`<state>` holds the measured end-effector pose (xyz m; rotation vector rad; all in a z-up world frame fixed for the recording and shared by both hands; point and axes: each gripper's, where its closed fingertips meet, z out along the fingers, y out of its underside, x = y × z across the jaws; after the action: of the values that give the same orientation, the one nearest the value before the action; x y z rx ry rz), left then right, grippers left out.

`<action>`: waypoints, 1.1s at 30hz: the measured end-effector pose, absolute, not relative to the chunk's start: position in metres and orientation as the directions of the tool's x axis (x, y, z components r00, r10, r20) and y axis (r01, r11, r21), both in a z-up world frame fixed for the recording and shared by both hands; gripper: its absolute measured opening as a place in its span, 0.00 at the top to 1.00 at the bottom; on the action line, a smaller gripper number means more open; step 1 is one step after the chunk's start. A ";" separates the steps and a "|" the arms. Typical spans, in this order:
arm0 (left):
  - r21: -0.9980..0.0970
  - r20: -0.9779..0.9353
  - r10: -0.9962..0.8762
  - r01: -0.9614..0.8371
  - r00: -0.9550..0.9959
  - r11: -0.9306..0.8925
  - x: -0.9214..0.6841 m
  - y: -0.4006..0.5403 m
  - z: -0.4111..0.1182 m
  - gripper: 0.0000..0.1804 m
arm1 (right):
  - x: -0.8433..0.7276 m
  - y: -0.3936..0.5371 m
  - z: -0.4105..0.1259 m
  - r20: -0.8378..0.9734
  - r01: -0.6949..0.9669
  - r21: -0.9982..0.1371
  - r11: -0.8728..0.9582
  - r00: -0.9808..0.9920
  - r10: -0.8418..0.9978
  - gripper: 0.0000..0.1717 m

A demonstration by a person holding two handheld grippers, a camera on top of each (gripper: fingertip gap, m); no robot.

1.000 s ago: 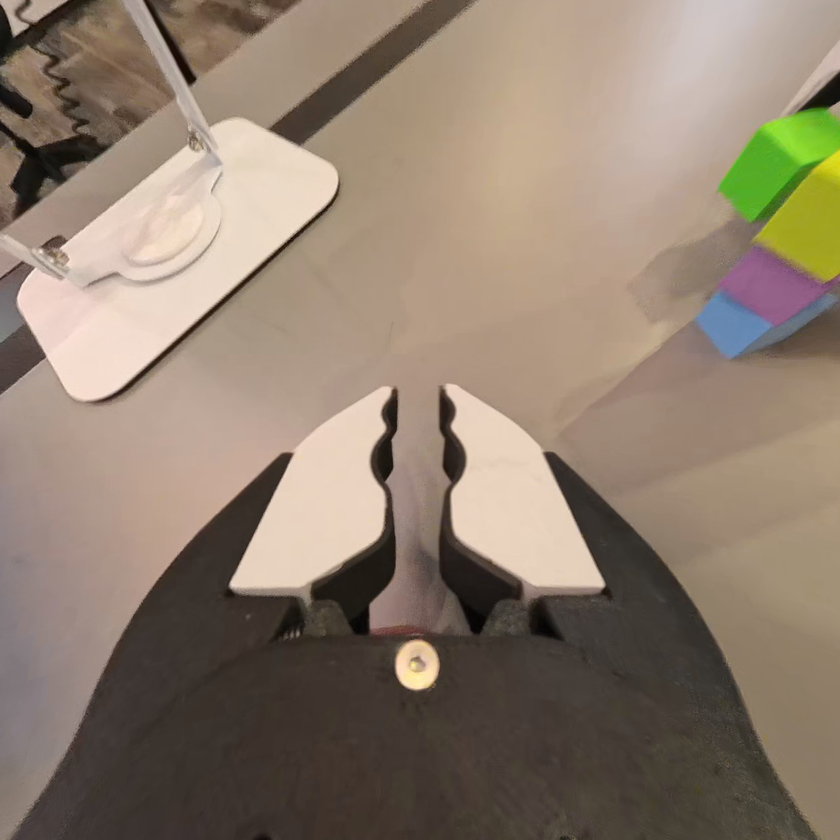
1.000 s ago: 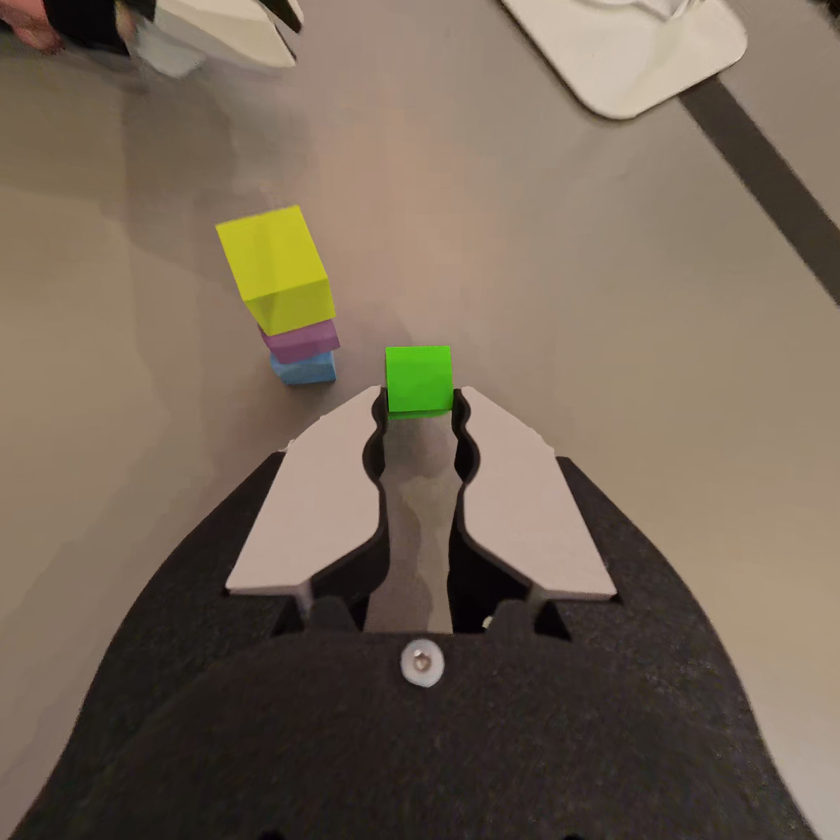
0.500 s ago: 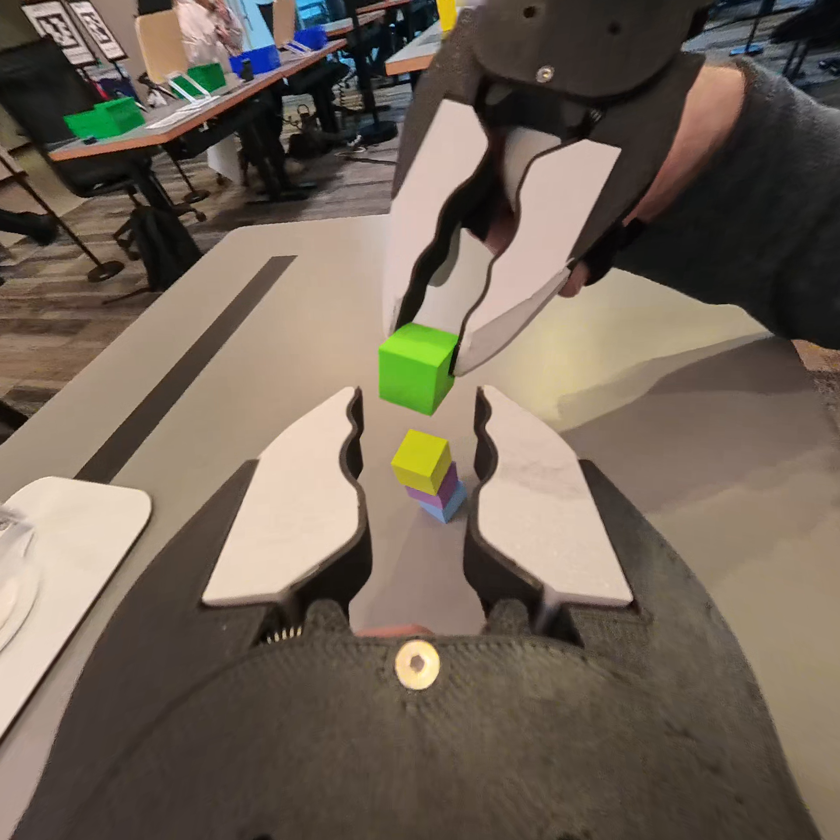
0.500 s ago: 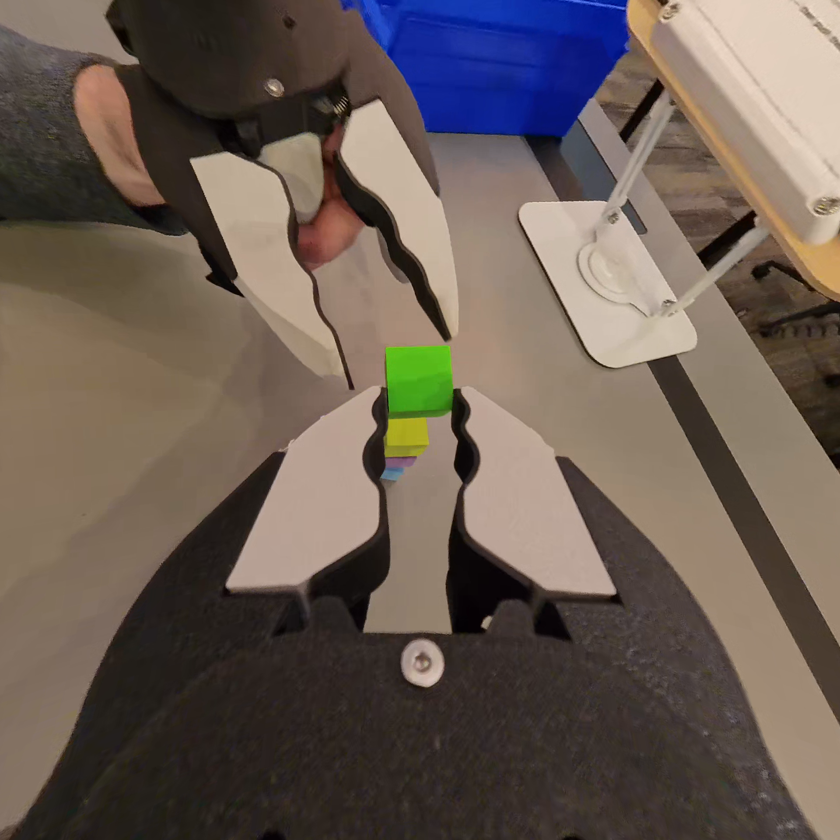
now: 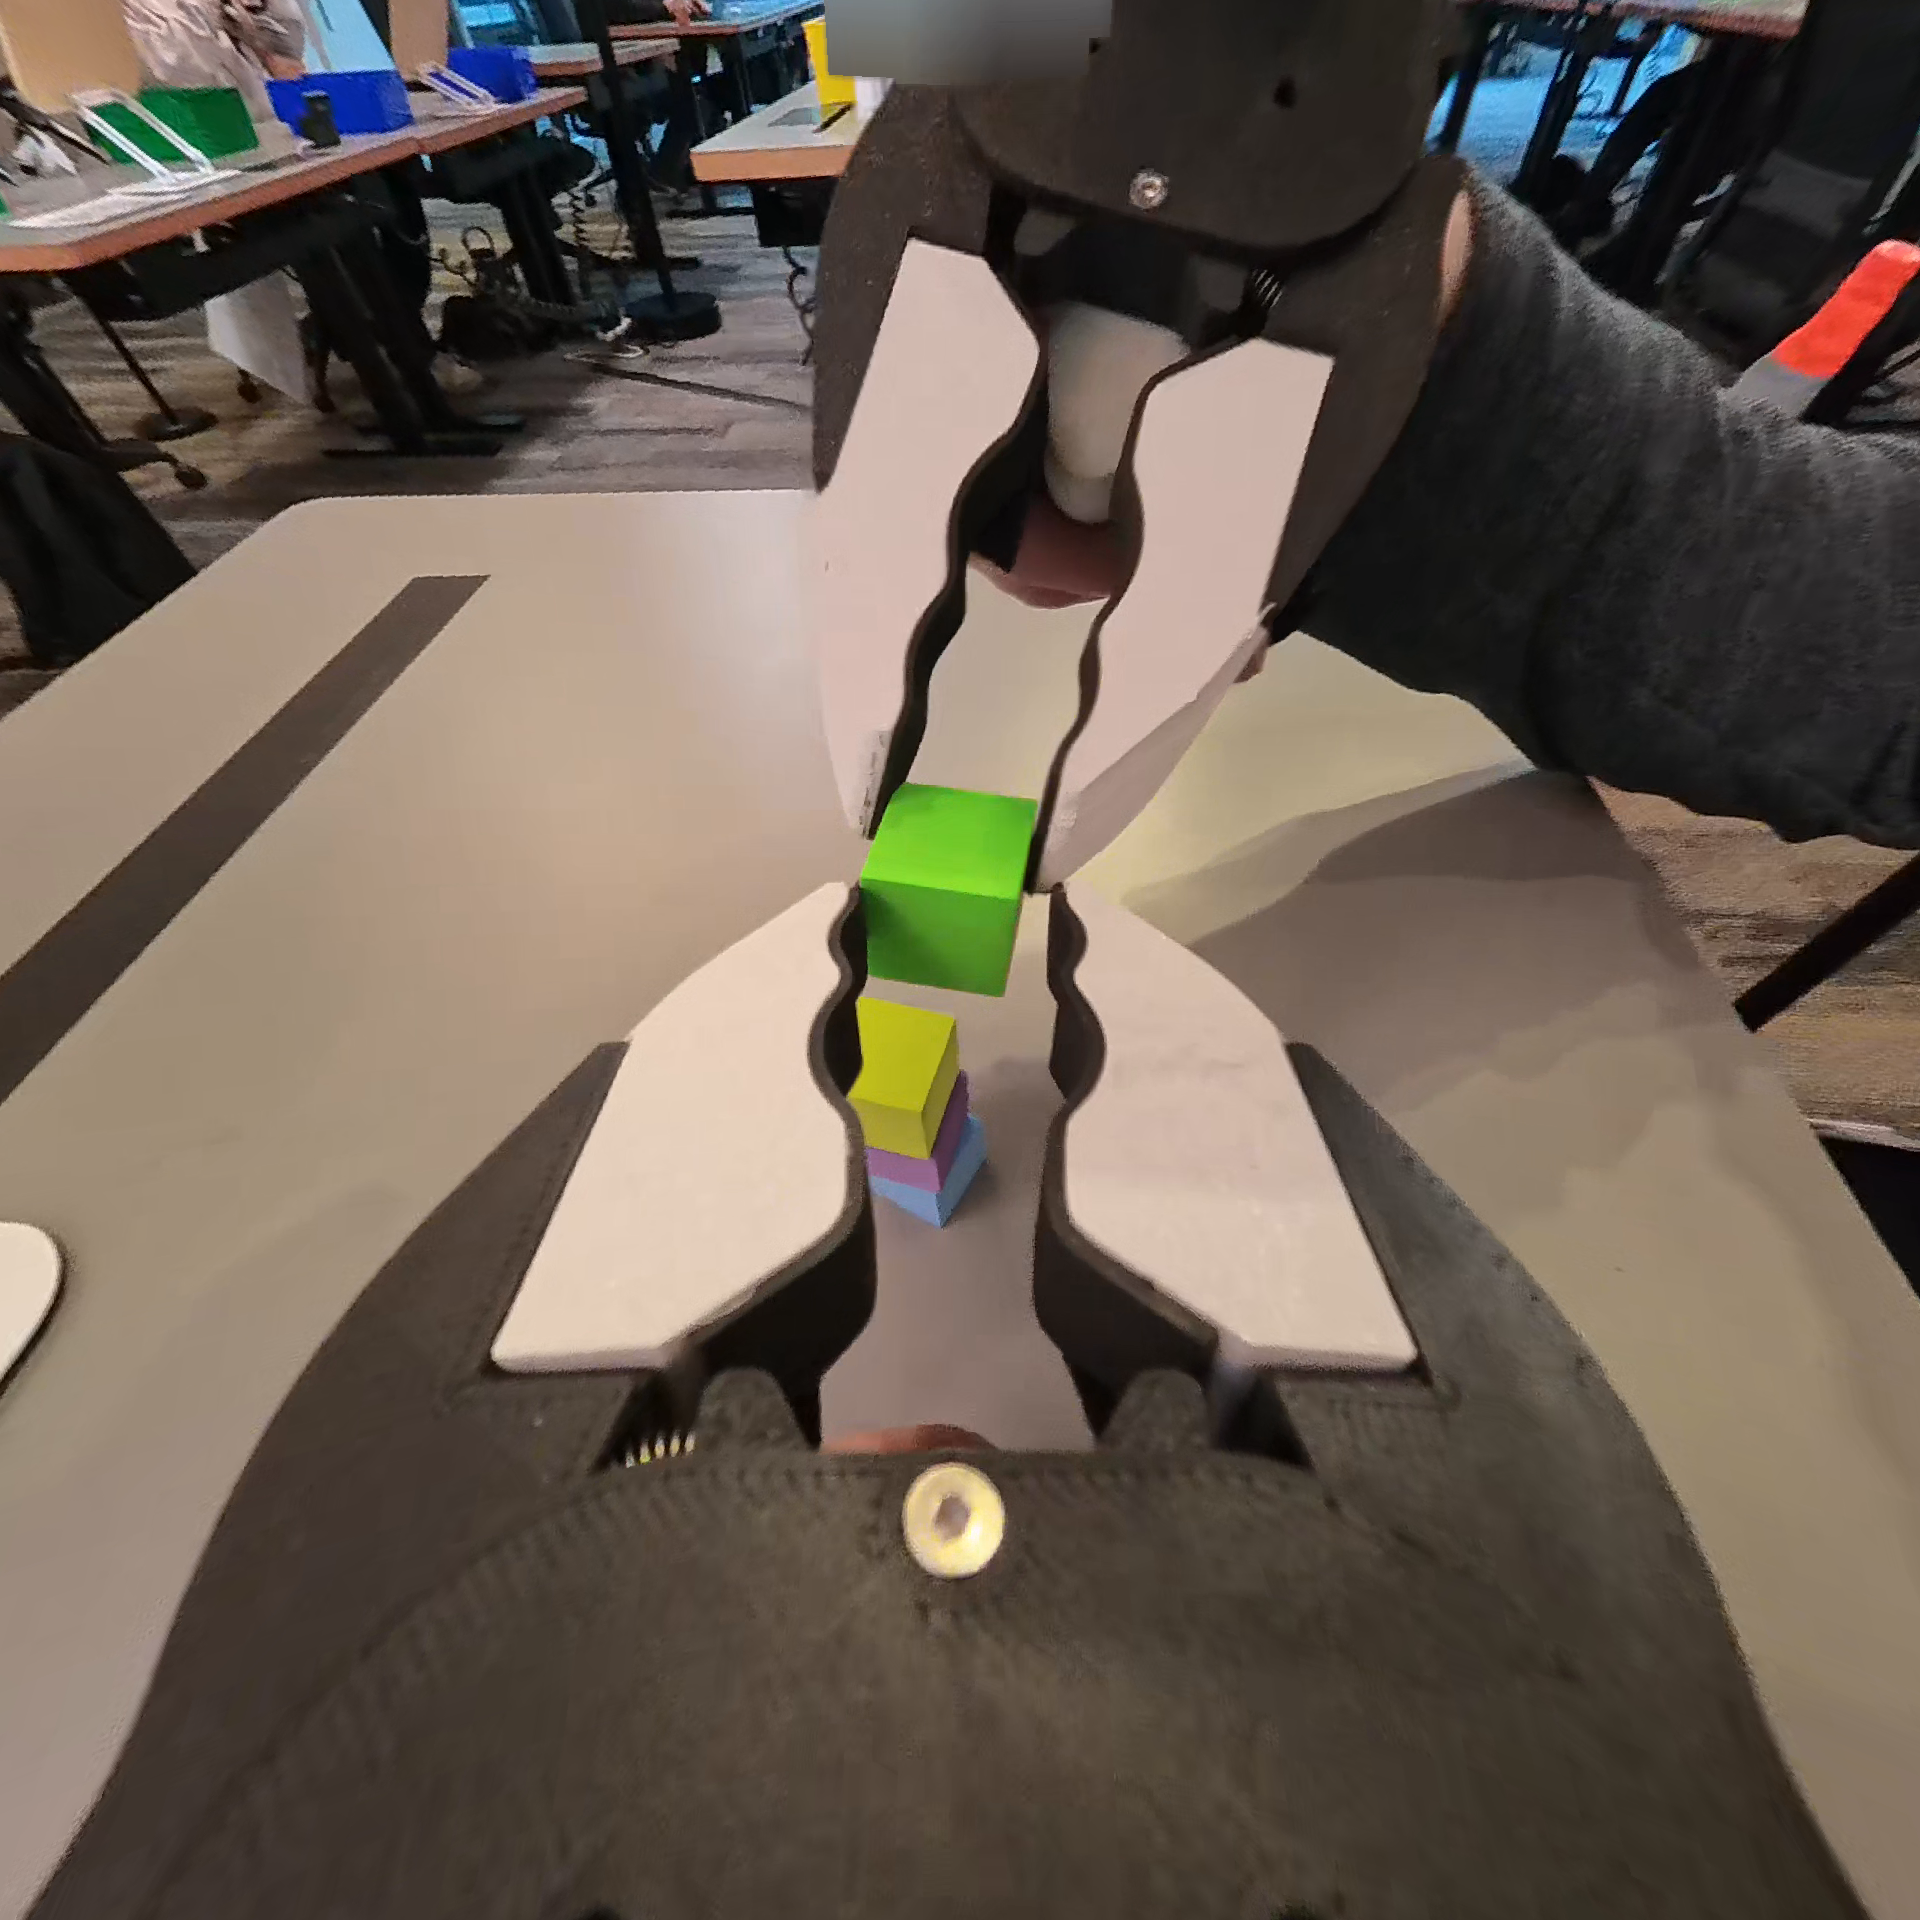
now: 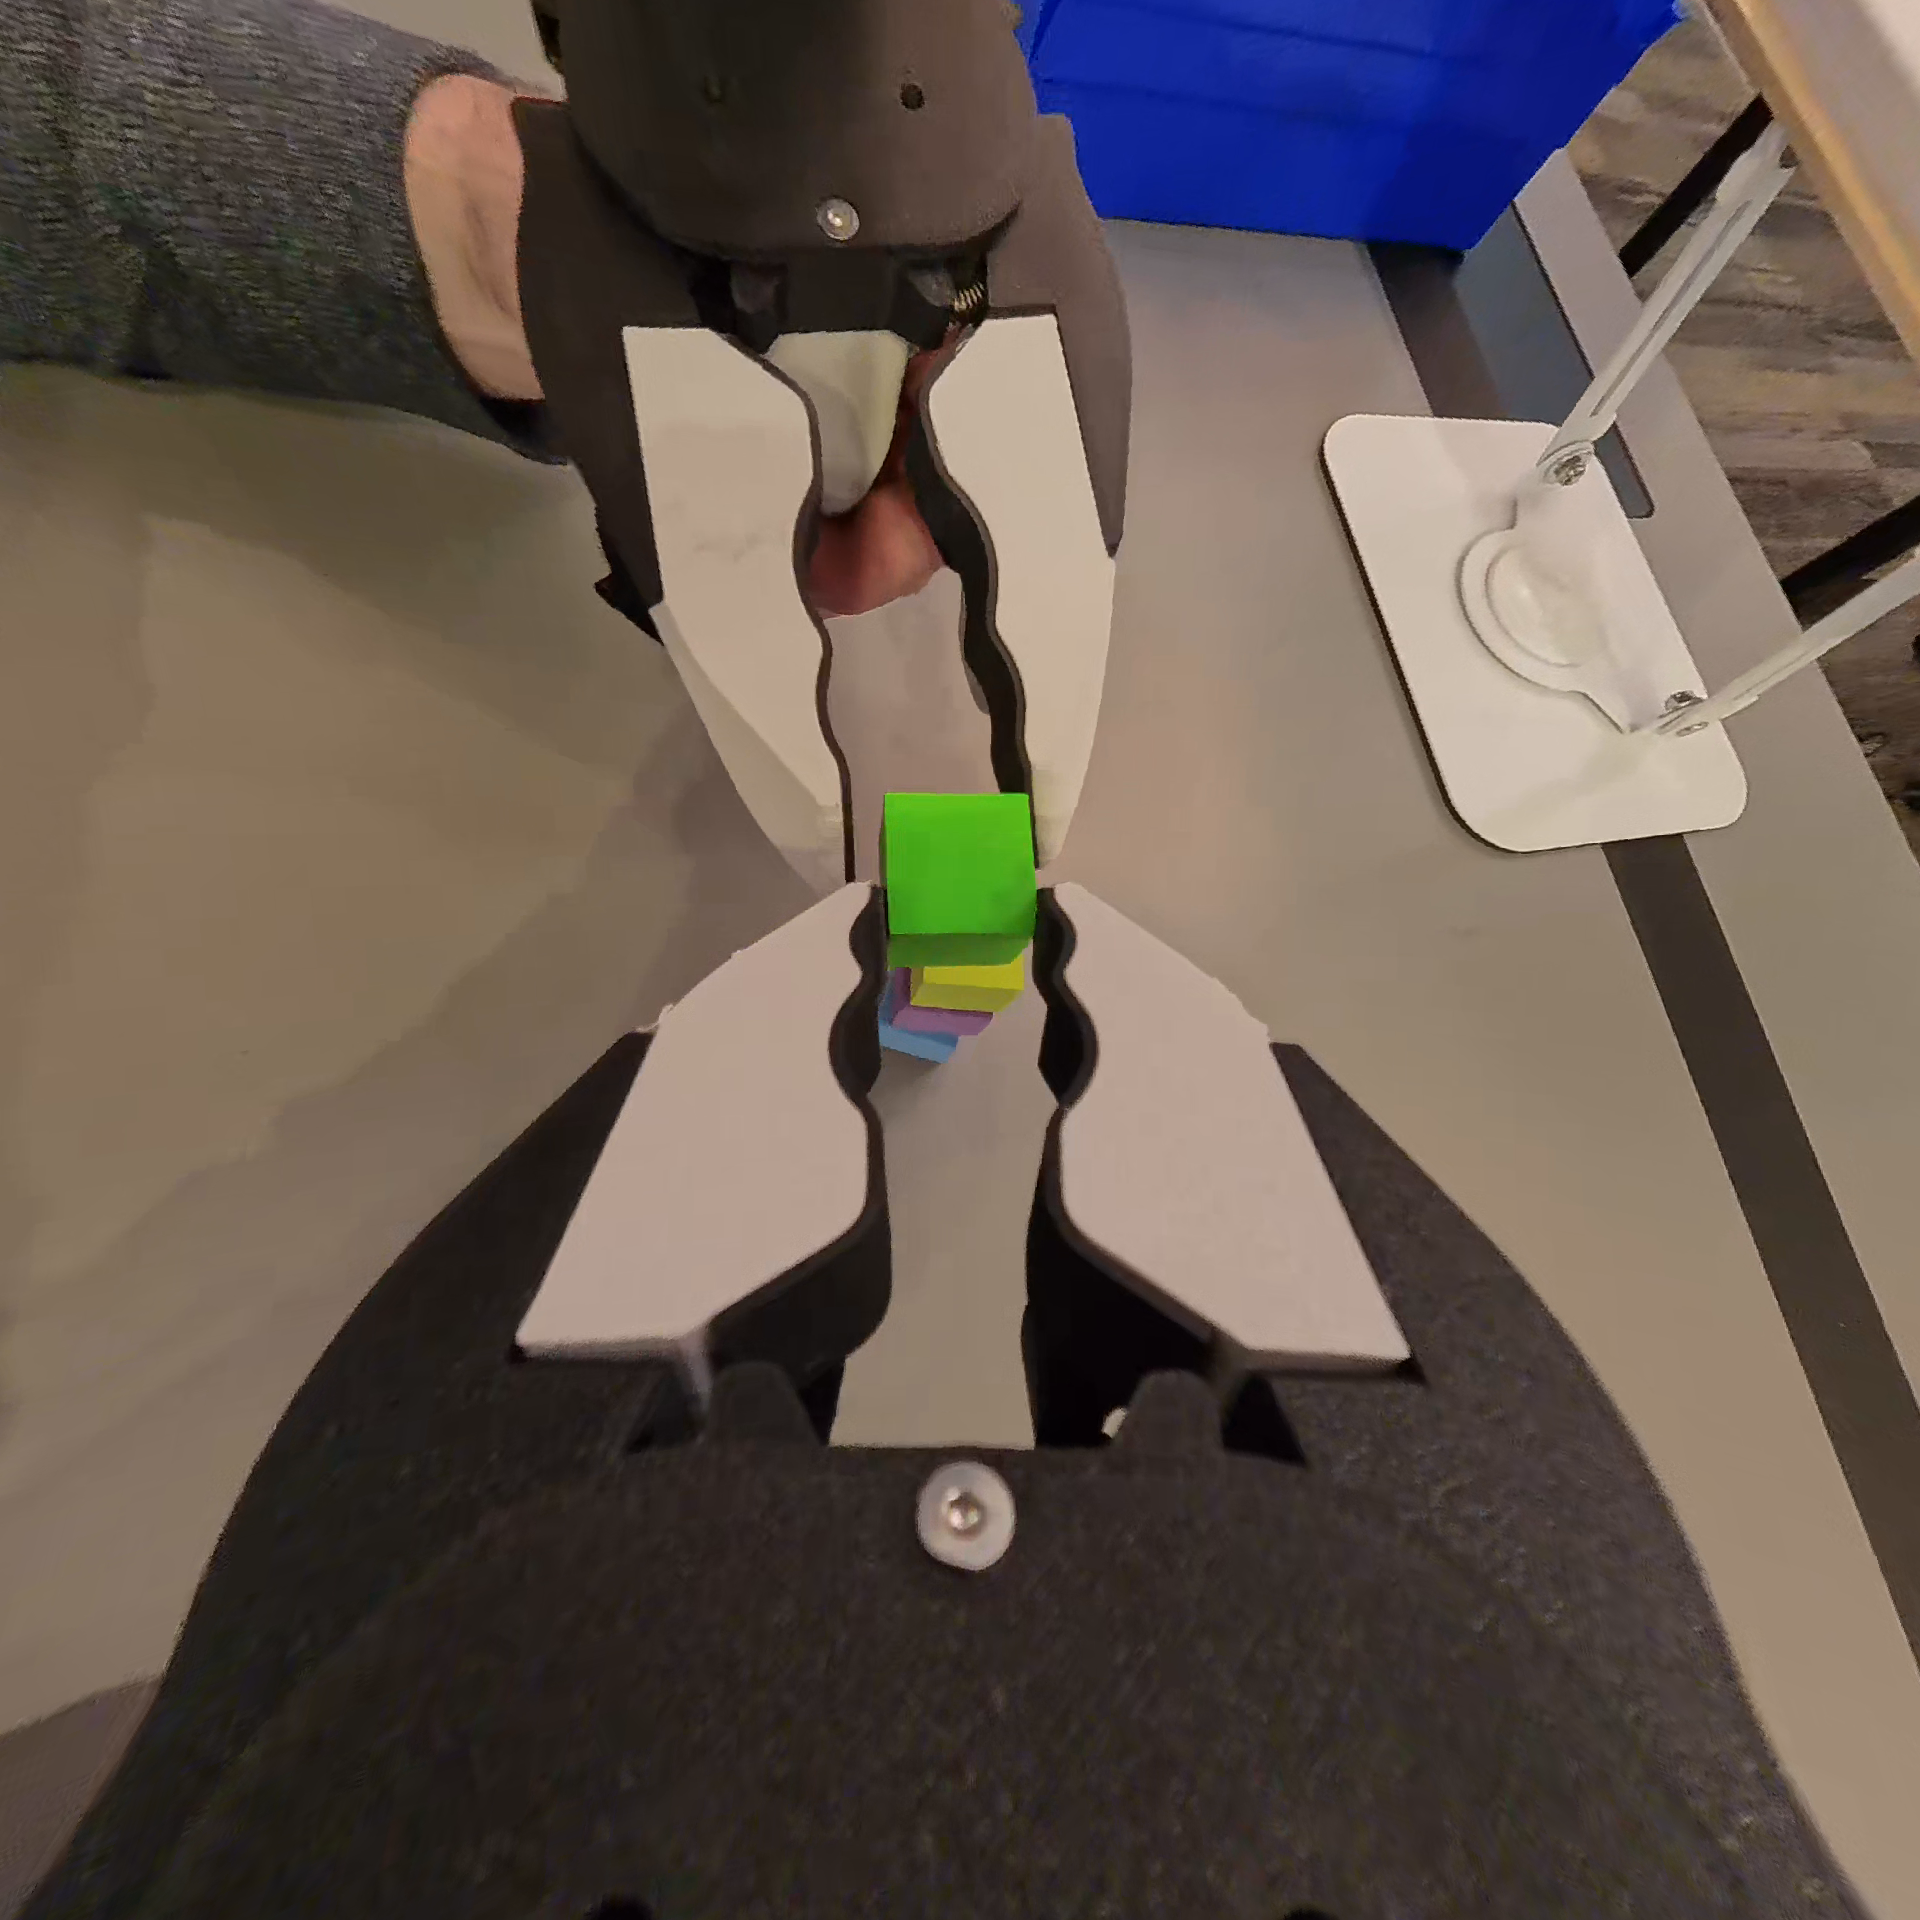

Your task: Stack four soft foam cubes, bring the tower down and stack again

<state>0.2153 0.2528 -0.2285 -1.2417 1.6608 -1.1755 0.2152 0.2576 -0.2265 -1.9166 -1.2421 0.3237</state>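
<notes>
Green cube (image 6: pixel 958 864) above yellow cube (image 6: pixel 971 985), unlanded

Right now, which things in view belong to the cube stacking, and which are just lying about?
Part of the job:
- green cube, gripped in the right tongs
- yellow cube, purple cube and blue cube, stacked
- left tongs, open

Just lying about:
- white stand base
- blue bin
- background desks

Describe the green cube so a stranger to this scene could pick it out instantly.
On the grey table, find the short tower of yellow cube, purple cube and blue cube. Just above it, the green cube is pinched by the right hand-held gripper. It alone is airborne and bright green.
</notes>
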 end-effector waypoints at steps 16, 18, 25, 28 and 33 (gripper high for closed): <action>-0.974 0.084 -0.960 -0.227 -0.269 -0.021 0.212 0.278 -0.224 0.86 | 0.228 0.263 -0.218 0.153 0.518 -0.834 -0.189 0.546 0.824 0.78; -0.972 0.075 -0.958 -0.237 -0.277 -0.007 0.212 0.279 -0.229 0.85 | 0.235 0.263 -0.220 0.139 0.490 -0.850 -0.195 0.564 0.814 0.79; -0.963 0.025 -0.951 -0.263 -0.307 0.060 0.220 0.268 -0.251 0.85 | 0.250 0.269 -0.235 0.088 0.414 -0.882 -0.226 0.615 0.784 0.81; -0.962 0.020 -0.952 -0.264 -0.305 0.065 0.218 0.270 -0.253 0.86 | 0.255 0.271 -0.241 0.075 0.397 -0.888 -0.233 0.624 0.777 0.81; -0.962 0.036 -0.952 -0.268 -0.304 0.049 0.217 0.274 -0.258 0.85 | 0.259 0.273 -0.251 0.068 0.401 -0.880 -0.253 0.634 0.770 0.82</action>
<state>0.2166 0.2735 -0.2576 -1.2438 1.6547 -1.2888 0.2591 0.2733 -0.2515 -1.8748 -0.9318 0.4718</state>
